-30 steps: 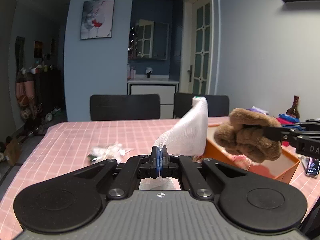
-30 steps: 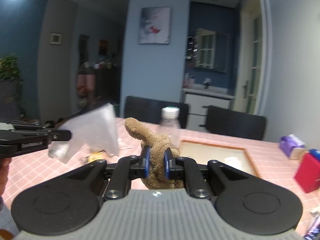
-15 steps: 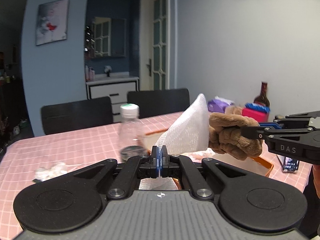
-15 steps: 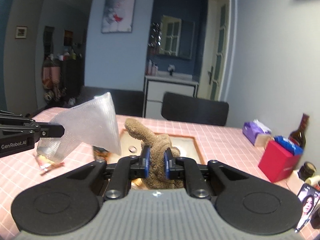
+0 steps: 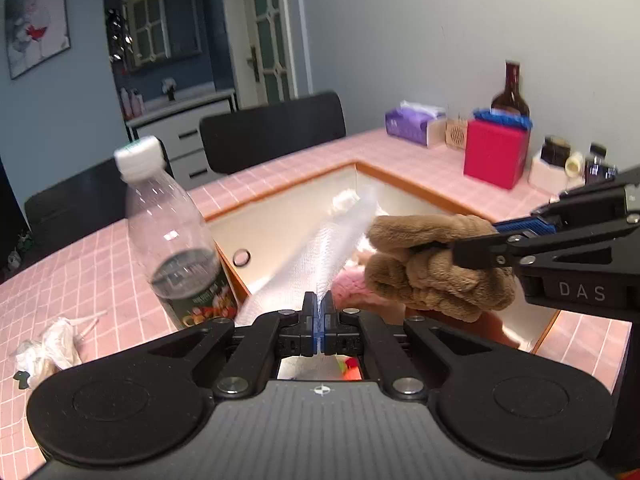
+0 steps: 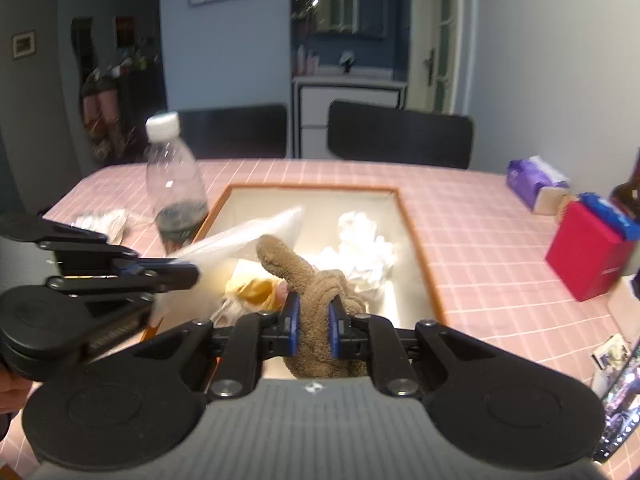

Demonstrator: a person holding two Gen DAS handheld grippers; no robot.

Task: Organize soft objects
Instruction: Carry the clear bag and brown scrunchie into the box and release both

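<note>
Since the earlier frames both grippers have swung down over the box, which now fills mid-frame instead of sitting off to one side. The plush, brown, limp and light, hangs at centre pinched in the narrow jaws of the right gripper, while the white cloth is nipped by its lower edge in the fully closed left gripper and droops up-frame over the box. Both look soft enough to sag, so hold each by a bunched fold; the bottle stands at left, just beside the box
</note>
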